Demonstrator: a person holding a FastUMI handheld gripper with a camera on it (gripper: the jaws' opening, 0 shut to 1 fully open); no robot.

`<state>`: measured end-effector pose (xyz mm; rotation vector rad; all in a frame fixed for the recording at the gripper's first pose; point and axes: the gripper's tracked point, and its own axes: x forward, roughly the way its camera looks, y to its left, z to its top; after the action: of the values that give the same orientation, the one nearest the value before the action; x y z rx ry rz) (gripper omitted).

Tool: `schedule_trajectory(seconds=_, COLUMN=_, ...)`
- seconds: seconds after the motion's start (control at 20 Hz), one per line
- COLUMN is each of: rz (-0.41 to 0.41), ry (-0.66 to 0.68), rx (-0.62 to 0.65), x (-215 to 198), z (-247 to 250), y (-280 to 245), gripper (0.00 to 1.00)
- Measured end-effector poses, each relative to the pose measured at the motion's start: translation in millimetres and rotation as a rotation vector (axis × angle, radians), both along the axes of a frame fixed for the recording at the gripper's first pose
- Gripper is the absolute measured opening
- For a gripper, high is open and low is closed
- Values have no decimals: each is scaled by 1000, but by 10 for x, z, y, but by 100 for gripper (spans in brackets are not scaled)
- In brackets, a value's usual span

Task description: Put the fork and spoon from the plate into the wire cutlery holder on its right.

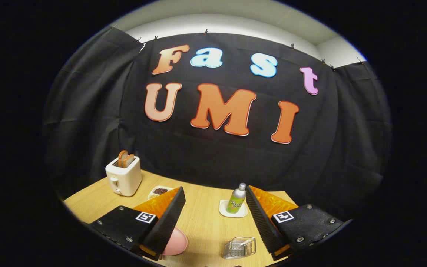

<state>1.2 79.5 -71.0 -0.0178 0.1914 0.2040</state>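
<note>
My gripper (215, 211) stands open high above the wooden table, with nothing between its fingers. A pink plate (176, 241) lies low between the fingers, partly hidden behind the left finger (169, 218). The fork and spoon on it are hidden from me. To the plate's right stands the clear wire cutlery holder (239, 247), close by the right finger (260, 218) and with nothing visible inside.
A white toaster (123, 177) with two toast slices stands at the far left of the wooden table (202, 218). A small white dish of dark beans (159, 191) lies beside it. A green drink bottle (236, 199) stands on a white coaster (233, 209) just ahead of the right finger.
</note>
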Motion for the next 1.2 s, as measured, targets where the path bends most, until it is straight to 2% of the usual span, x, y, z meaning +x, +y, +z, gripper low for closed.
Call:
schedule_trajectory(seconds=0.25, rz=116, ry=172, rx=-31, x=-120, z=-642, y=498, gripper=97)
schedule_trajectory(seconds=0.45, rz=208, ry=416, rx=4, x=-382, z=-1300, y=815, gripper=96)
schedule_trajectory(seconds=0.75, rz=265, ry=651, rx=10, x=-660, z=-1975, y=1055, gripper=90)
schedule_trajectory(seconds=0.95, rz=294, ry=737, rx=-36, x=-756, z=-2259, y=1167, gripper=83)
schedule_trajectory(seconds=1.2, rz=326, ry=796, rx=-122, x=-815, z=-2520, y=1240, gripper=65)
